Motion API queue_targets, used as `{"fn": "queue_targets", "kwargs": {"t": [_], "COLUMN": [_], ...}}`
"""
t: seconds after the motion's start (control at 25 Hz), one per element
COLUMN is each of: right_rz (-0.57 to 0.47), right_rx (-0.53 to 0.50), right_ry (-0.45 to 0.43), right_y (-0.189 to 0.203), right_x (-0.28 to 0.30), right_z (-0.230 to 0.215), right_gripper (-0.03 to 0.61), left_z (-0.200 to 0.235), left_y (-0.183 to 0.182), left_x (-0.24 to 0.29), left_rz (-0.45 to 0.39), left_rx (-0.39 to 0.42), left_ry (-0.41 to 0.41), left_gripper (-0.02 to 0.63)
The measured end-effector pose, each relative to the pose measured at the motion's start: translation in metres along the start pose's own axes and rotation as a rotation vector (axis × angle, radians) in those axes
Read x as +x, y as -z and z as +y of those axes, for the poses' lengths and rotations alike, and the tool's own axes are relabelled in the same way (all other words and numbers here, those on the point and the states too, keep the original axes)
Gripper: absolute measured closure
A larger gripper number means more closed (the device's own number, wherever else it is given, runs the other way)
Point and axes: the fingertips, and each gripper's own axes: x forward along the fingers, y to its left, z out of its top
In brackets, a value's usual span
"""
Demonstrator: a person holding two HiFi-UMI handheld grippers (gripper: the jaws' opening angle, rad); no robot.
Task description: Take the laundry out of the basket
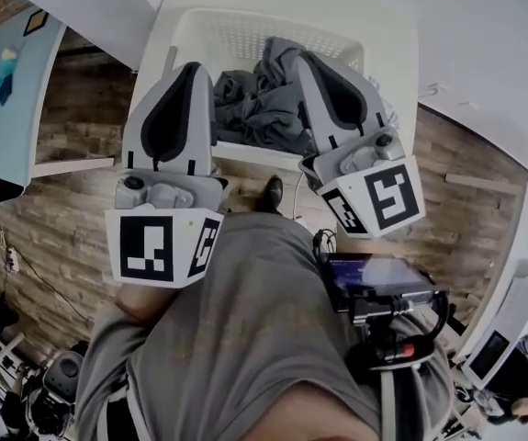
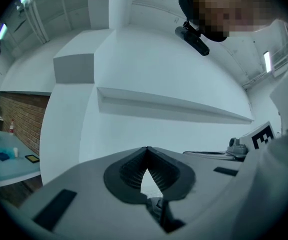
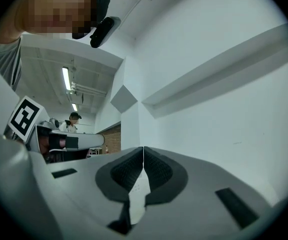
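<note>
Head view shows us the grey laundry [image 1: 259, 108] heaped in the white basket [image 1: 245, 26] below both grippers, nearer our right gripper [image 1: 311, 62] than our left gripper [image 1: 193, 67], and both pairs of fingers are pressed together on nothing.

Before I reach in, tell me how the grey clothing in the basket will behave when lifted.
The grey clothing lies crumpled in soft folds, so probably floppy and draping. Pieces look tangled; one may drag others from the basket.
</note>
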Motion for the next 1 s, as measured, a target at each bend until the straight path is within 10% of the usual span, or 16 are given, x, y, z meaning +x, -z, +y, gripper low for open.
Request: {"fn": "queue_targets", "kwargs": {"t": [1.0], "right_rz": [0.035], "right_rx": [-0.055], "right_ry": [0.089], "right_y": [0.0], "right_x": [0.002], "right_z": [0.014], "right_gripper": [0.569], "left_z": [0.018], "left_y": [-0.01], "left_x": [-0.007], "left_rz": [-0.04], "left_rx": [-0.012], "left_ry": [0.1], "left_gripper": [0.606]}}
